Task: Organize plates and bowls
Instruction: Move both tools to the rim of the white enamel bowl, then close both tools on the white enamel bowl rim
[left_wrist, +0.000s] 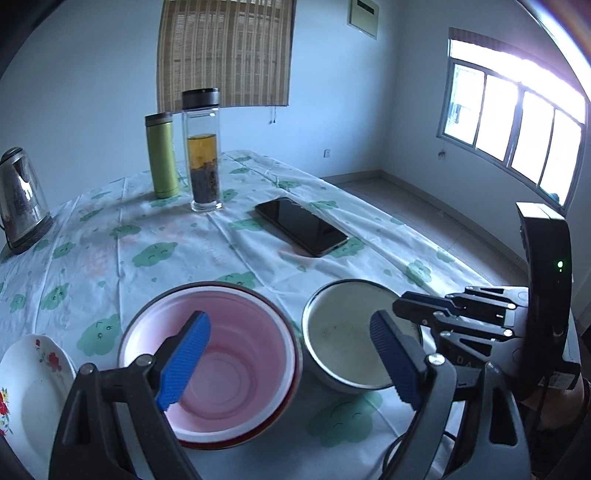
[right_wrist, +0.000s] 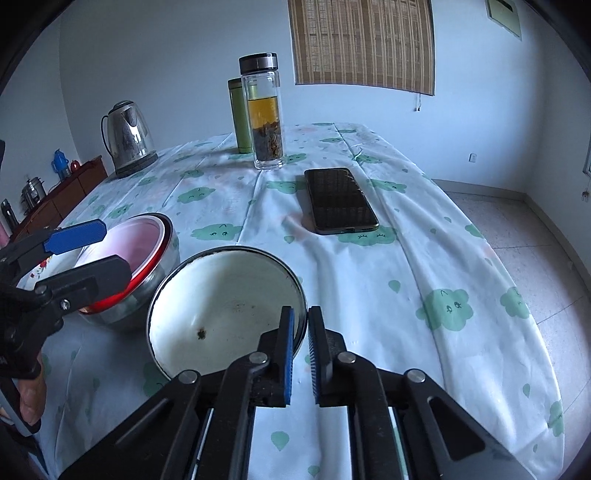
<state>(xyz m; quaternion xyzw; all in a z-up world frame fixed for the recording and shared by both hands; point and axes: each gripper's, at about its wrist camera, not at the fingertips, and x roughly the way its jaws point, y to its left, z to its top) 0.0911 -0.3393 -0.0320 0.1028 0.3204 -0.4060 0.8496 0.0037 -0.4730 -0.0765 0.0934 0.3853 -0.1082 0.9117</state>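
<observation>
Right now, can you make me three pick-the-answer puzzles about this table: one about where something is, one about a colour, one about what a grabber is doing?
1. Where does the phone lie?
A. in a bowl
B. flat on the tablecloth
C. on the kettle

2. What colour is the inside of the bowl under the left gripper?
A. pink
B. black
C. yellow

3. What is the right gripper doing?
A. spread wide
B. holding the phone
C. pinching the white bowl's rim

Answers: B, it rests on the cloth; A, its inside shows pink; C, the pads squeeze the rim.
</observation>
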